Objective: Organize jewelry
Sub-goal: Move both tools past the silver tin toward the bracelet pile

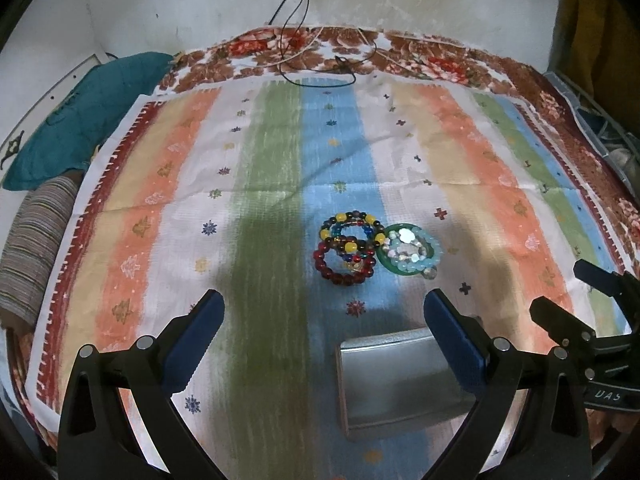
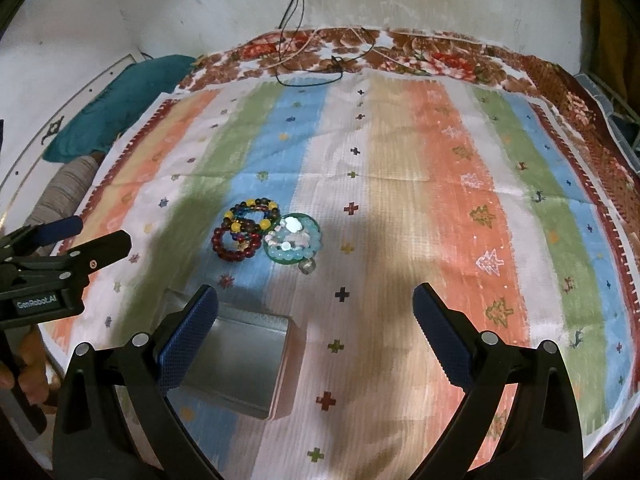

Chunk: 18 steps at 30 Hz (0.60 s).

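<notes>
A pile of bead bracelets lies on the striped cloth: a dark red one [image 1: 340, 266], a multicolour one with yellow beads [image 1: 352, 226], and pale blue and white ones on a green bangle [image 1: 412, 250]. The pile also shows in the right wrist view [image 2: 268, 236]. A shut silver metal tin [image 1: 396, 384] sits nearer, in front of the pile, and shows in the right wrist view [image 2: 240, 360]. My left gripper [image 1: 324, 320] is open and empty above the cloth, short of the bracelets. My right gripper [image 2: 316, 308] is open and empty, right of the tin.
The striped cloth [image 2: 440, 160] covers a floral bedspread [image 1: 440, 64]. Black and white cables [image 1: 320, 64] lie at its far edge by the wall. A teal pillow [image 1: 88, 120] and a striped cushion [image 1: 36, 248] sit at the left. A crate [image 1: 608, 136] stands at right.
</notes>
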Each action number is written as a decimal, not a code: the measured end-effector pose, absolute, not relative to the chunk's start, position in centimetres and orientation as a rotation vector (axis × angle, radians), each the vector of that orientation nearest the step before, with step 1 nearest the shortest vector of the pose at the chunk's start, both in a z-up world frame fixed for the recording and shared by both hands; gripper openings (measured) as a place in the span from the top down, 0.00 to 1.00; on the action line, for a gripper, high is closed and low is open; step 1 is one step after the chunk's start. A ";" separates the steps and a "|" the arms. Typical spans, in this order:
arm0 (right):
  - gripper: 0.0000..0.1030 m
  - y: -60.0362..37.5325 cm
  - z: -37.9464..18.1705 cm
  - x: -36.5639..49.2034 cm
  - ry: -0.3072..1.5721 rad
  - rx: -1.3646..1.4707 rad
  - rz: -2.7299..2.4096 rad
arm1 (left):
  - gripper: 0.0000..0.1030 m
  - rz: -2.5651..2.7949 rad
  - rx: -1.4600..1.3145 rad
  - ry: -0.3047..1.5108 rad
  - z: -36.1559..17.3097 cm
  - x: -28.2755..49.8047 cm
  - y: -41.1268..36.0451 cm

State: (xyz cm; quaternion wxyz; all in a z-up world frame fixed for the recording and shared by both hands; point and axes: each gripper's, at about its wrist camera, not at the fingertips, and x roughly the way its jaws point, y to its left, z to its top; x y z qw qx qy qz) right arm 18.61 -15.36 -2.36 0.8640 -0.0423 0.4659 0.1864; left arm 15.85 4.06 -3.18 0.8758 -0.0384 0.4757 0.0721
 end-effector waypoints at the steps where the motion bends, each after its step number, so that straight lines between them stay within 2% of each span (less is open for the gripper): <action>1: 0.04 -15.3 -2.4 18.7 0.979 -0.091 0.390 | 0.05 0.153 -0.083 0.999 -3.4 16.1 4.2; 7: 0.04 -14.6 -3.3 20.2 0.998 -0.107 0.380 | 0.06 0.137 -0.161 1.027 -4.2 17.6 5.5; 18: 0.04 -13.5 -4.8 22.4 1.032 -0.131 0.376 | 0.06 0.178 -0.139 1.058 -6.5 20.9 6.4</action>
